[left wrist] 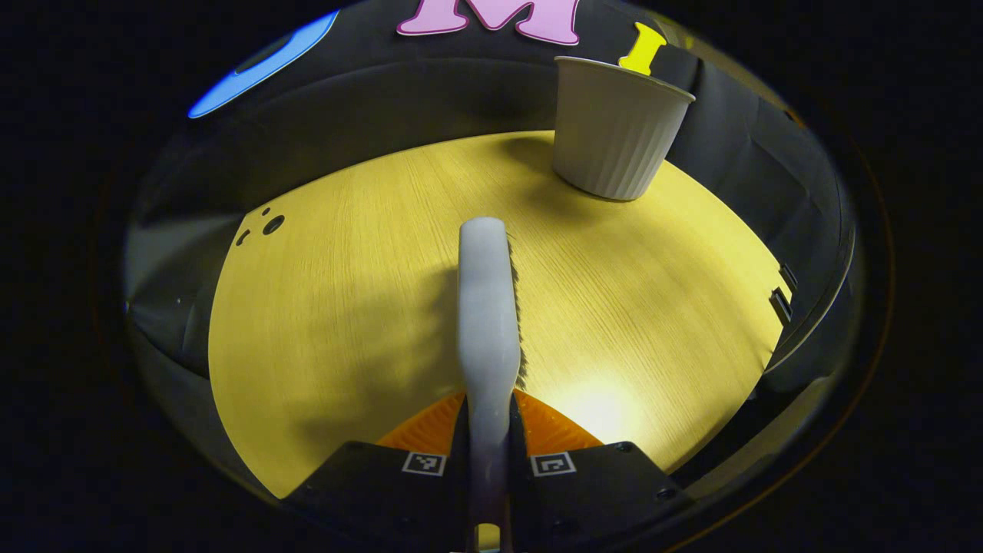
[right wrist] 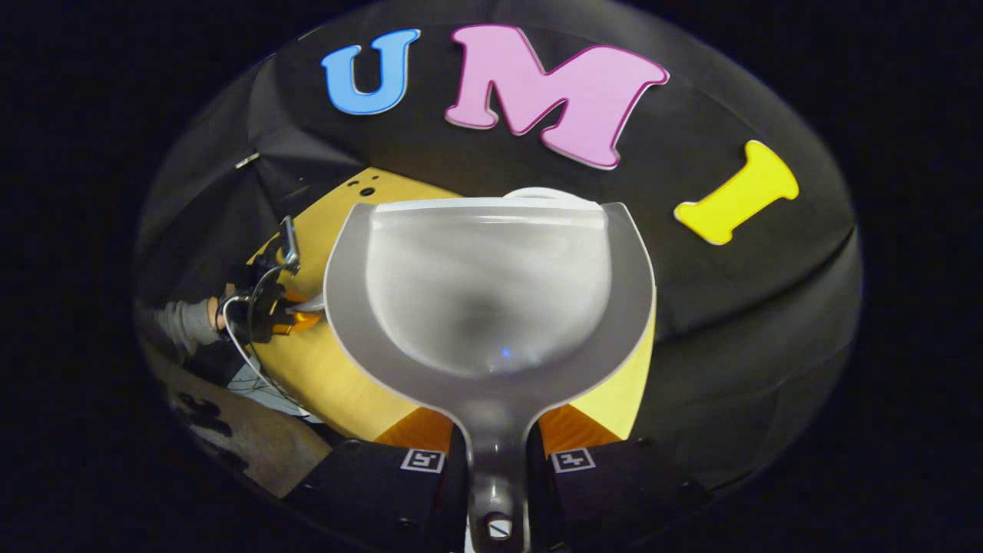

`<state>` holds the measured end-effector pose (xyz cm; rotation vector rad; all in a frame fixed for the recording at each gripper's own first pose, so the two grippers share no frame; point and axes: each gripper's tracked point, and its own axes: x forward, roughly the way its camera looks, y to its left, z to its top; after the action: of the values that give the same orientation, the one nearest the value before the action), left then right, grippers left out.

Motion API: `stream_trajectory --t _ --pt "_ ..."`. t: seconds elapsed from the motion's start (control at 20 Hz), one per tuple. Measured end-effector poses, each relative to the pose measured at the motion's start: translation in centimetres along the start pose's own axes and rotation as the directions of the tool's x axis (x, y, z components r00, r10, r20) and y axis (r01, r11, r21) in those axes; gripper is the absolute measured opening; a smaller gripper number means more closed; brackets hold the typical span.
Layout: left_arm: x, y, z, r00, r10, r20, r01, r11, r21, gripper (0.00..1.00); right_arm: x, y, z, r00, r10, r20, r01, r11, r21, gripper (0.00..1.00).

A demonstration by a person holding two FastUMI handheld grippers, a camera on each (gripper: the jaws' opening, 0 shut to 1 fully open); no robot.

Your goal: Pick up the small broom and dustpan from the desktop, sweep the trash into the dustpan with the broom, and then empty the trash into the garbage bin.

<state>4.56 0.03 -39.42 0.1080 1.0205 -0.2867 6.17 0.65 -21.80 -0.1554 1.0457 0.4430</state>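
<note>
— Left gripper (left wrist: 488,453): clamped on broom (left wrist: 487,307) handle, above bare desktop (left wrist: 345,307). Bin (left wrist: 614,130) near far right edge.
— Right gripper (right wrist: 495,453)?
— Pinching dustpan (right wrist: 491,292) handle, pan raised, its lip toward the back wall; desktop's edge below.

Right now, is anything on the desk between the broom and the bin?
Nothing visible. In the left gripper view the broom points across bare desk toward the bin at the far edge, slightly right of its line. No trash shows on that stretch.
</note>
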Motion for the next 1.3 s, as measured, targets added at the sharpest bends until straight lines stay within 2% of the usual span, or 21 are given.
stream_trajectory --t 0.05,0.1,0.2,0.25,0.45,0.55,0.6,0.65,0.9,1.15,1.3 --pt "0.0 0.1 -0.1 1.0 0.004 -0.003 -0.004 1.0 -0.001 0.25 0.7 1.0 -1.6 1.0 0.007 -0.017 -0.008 1.0 -0.004 0.29" --pt "-0.1 0.2 -0.1 1.0 0.008 -0.004 -0.008 1.0 -0.002 0.25 1.5 2.1 -3.2 0.999 0.013 -0.037 -0.013 1.0 -0.009 0.35" --pt "-0.1 0.5 -0.2 1.0 0.015 -0.007 -0.015 1.0 -0.003 0.29 3.2 4.2 -6.0 0.997 0.039 -0.071 -0.039 0.999 0.002 0.35" --pt "-0.1 0.6 -0.2 1.0 0.018 -0.01 -0.018 1.0 -0.003 0.25 4.1 5.3 -7.4 0.994 0.057 -0.089 -0.057 0.998 0.008 0.35" --pt "0.3 0.9 -0.6 0.999 0.029 -0.034 -0.029 0.999 -0.015 0.25 8.4 9.0 -12.5 0.981 0.106 -0.164 -0.098 0.994 0.056 0.35" --pt "0.4 0.9 -0.6 0.998 0.035 -0.046 -0.036 0.999 -0.02 0.25 11.2 9.5 -14.3 0.975 0.108 -0.195 -0.096 0.993 0.073 0.35" --pt "0.5 0.9 -0.6 0.998 0.037 -0.051 -0.038 0.999 -0.023 0.22 12.9 9.6 -15.1 0.972 0.1 -0.213 -0.086 0.993 0.075 0.35" --pt "0.7 0.9 -0.6 0.998 0.042 -0.056 -0.043 0.999 -0.026 0.25 14.3 9.8 -15.8 0.97 0.095 -0.224 -0.079 0.993 0.083 0.35" --pt "1.1 0.8 -0.7 0.995 0.066 -0.079 -0.069 0.997 -0.044 0.25 19.6 10.9 -16.7 0.961 0.111 -0.252 -0.077 0.987 0.141 0.35" --pt "1.7 0.9 -0.6 0.99 0.097 -0.101 -0.102 0.994 -0.043 0.26 21.4 11.5 -16.9 0.955 0.104 -0.279 -0.069 0.989 0.133 0.35" --pt "1.7 1.0 -0.3 0.987 0.124 -0.102 -0.126 0.992 -0.012 0.31 21.7 11.8 -16.9 0.953 0.102 -0.285 -0.066 0.989 0.134 0.36"
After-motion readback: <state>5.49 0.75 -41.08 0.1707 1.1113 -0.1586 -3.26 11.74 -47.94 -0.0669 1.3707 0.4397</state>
